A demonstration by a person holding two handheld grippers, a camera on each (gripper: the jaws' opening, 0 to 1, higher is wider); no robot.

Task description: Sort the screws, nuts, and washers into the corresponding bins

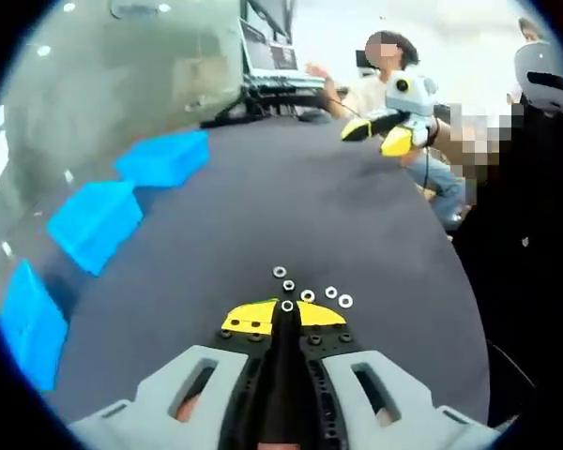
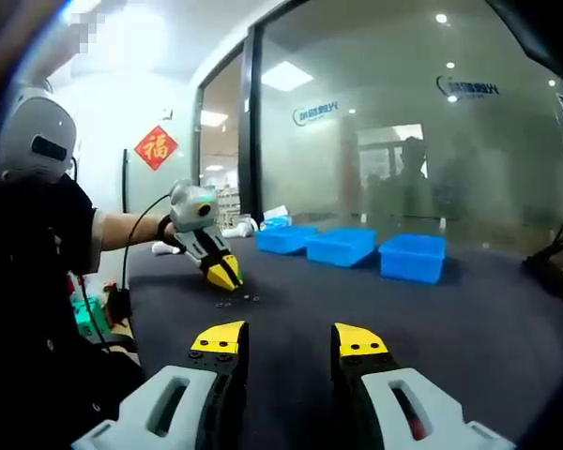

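Note:
Several small silver washers [image 1: 307, 295] lie in a loose cluster on the dark table [image 1: 357, 234]. My left gripper [image 1: 283, 314] is down at the table with its yellow-tipped jaws shut. One washer [image 1: 287, 306] sits right at the tips, and I cannot tell whether it is pinched. The right gripper view shows that left gripper [image 2: 227, 277] touching down beside the washers [image 2: 236, 300]. My right gripper [image 2: 289, 339] hovers above the table, open and with nothing in it. In the left gripper view this right gripper [image 1: 380, 136] appears at the far side of the table.
Three blue bins [image 1: 164, 157] [image 1: 94, 223] [image 1: 28, 319] stand in a row along the table's left edge, also seen as bins [image 2: 341, 246] before a glass wall. A laptop [image 1: 272, 58] and cables sit at the far end. A seated person [image 1: 385, 84] is beyond the table.

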